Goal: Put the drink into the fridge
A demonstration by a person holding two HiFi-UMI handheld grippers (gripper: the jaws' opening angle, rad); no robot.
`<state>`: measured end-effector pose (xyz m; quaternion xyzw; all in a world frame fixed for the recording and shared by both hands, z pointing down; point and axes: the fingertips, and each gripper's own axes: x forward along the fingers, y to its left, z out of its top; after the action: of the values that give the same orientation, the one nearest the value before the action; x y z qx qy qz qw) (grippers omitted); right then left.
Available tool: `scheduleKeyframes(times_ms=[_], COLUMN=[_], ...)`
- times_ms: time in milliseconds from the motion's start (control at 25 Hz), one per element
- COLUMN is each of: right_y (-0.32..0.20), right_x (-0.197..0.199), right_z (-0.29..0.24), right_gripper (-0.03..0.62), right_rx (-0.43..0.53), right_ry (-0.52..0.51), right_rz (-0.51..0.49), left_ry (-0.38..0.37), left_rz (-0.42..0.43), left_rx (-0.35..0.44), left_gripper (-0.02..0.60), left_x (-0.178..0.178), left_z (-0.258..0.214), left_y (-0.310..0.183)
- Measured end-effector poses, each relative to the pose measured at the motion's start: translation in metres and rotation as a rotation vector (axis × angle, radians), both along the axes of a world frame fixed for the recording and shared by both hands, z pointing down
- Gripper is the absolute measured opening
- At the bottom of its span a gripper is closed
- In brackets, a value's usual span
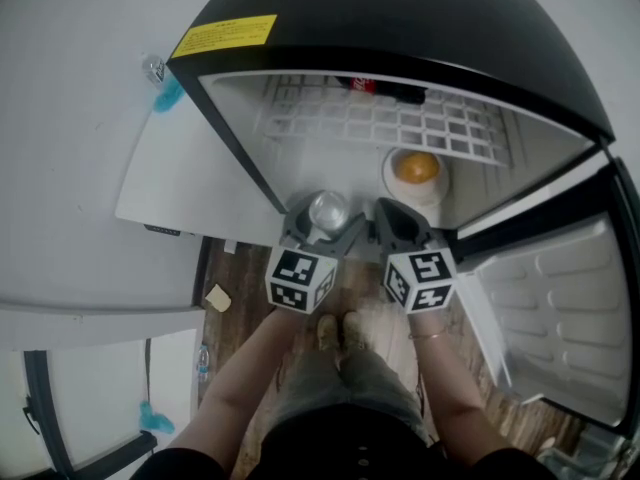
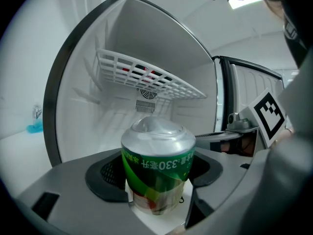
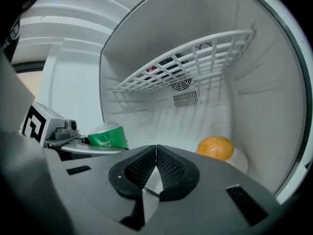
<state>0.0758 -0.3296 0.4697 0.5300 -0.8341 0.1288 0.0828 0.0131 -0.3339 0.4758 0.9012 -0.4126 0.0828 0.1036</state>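
A green and silver drink can (image 2: 157, 168) stands upside down between the jaws of my left gripper (image 2: 156, 175), which is shut on it. From the head view the can's silver base (image 1: 328, 210) shows at the fridge's (image 1: 400, 28) open mouth, held by the left gripper (image 1: 320, 226). The can's green side (image 3: 107, 137) also shows at the left of the right gripper view. My right gripper (image 3: 155, 169) is shut with its pads touching and nothing between them; it hovers beside the left one (image 1: 400, 226) at the fridge's front edge.
Inside the fridge a white wire shelf (image 1: 380, 118) carries a red can (image 1: 362, 85) at the back. An orange (image 1: 417, 167) lies on a white plate (image 1: 388, 178) on the fridge floor, right of the can. The fridge door (image 1: 560, 318) stands open to the right. A white counter (image 1: 60, 168) lies to the left.
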Motion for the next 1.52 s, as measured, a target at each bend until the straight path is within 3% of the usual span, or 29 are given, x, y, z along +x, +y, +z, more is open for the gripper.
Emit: scheduleKeyframes(times_ms=[680, 920, 1520], right_y=[-0.034, -0.044, -0.055], right_x=[0.001, 0.007, 0.011], right_z=[0.021, 0.028, 0.034], right_gripper=[0.009, 0.009, 0.009], right_rx=[-0.037, -0.049, -0.060], right_ry=[0.027, 0.014, 0.020], right_rz=[-0.005, 0.016, 0.021], left_ry=[-0.101, -0.104, -0.097], left_rz=[-0.010, -0.049, -0.069], left_rx=[0.060, 0.031, 0.069], left_gripper=[0.342, 0.342, 0.342], left_x=[0.015, 0.011, 0.027], left_z=[0.009, 0.019, 0.023], left_y=[-0.047, -0.062, -0.098])
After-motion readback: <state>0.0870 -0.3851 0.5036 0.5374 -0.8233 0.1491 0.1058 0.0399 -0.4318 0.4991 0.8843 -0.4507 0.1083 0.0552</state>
